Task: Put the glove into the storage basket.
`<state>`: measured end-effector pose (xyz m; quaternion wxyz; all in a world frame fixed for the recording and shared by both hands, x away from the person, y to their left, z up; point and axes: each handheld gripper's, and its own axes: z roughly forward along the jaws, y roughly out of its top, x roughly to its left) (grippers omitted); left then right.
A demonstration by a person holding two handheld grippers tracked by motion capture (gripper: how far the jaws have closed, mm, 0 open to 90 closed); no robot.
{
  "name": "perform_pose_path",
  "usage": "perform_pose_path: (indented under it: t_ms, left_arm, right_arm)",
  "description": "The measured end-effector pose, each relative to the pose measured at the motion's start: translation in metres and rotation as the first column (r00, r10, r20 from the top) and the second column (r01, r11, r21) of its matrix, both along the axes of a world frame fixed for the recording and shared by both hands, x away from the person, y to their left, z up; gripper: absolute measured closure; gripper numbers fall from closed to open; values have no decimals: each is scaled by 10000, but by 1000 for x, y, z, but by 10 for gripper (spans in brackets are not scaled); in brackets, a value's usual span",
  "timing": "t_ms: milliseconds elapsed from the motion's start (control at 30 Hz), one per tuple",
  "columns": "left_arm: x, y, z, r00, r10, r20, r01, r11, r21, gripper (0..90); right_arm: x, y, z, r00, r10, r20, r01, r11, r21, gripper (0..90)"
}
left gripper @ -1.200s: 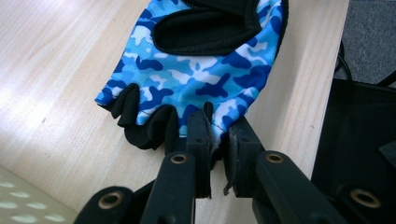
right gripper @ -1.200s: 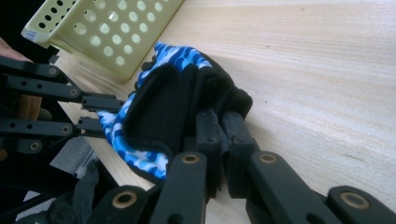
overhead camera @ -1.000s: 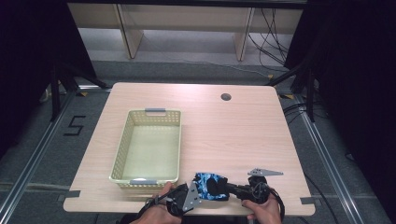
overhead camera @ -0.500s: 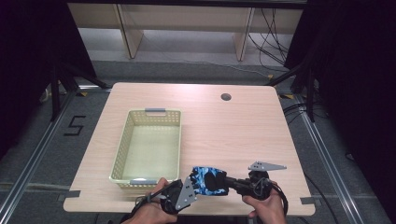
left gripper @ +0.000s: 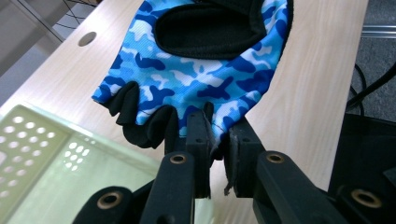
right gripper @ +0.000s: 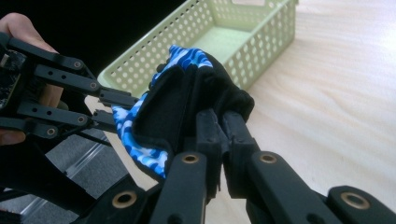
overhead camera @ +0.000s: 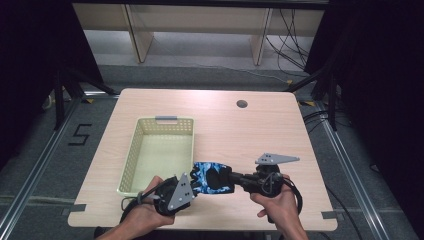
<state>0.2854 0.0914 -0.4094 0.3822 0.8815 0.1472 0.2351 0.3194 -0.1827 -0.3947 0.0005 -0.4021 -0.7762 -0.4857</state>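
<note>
1. Risk no. 1 was slip: left tongs had jaws pinched together on only a thin bit of the glove hem, at the finger end. Any tug from the other side could've pulled the fabric free, in my judgement.
2. Right tongs were clamped on the glove's black cuff end; bite looked deeper than the left's, though how much fabric sat between the jaws couldn't be told.
3. Glove was stretchy and limp. If one tong let go first, it'd likely swing and dangle from the other, and could land on the table instead of in the basket.
4. Basket was light, perforated plastic. A jaw or trailing cloth catching its rim could shove or tip it; its near right corner sat just beside the glove.
5. Both hands were close to the table's near edge. A dropped glove might go over that edge onto the floor.
6. Position: glove hung stretched between the two tongs, left tongs at its finger end, right tongs at its cuff end.
7. Rel. to table: glove was near the near edge, about mid-width, just right of the basket's near right corner. Seemed lifted off the wood; gap couldn't be judged for sure.
8. Basket looked empty, along the table's left half.
</note>
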Motion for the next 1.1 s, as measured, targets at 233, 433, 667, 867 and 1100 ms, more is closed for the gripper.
perform_pose_path:
  t_ms: [233,433,667,867,1100]
  left_arm:
    - [12,23,14,9992,399,19,-400,9992,81,804]
    - [25,50,16,9970,751,-192,-747,9970,223,804]
    - [38,79,6,9903,1264,-574,-1251,9918,260,804]
    - [45,97,-7,9828,1534,-1031,-1502,9879,383,804]
    - [48,119,-20,9714,1792,-1560,-1678,9823,838,802]
  right_arm:
    - [22,28,19,9993,352,88,-350,9991,-233,875]
    - [42,57,22,9975,696,113,-692,9970,-338,875]
    - [62,93,15,9959,909,30,-906,9943,-570,875]
    - [73,117,3,9946,1016,-232,-1031,9917,-764,875]
    - [83,144,-19,9915,1059,-756,-1118,9907,-781,875]
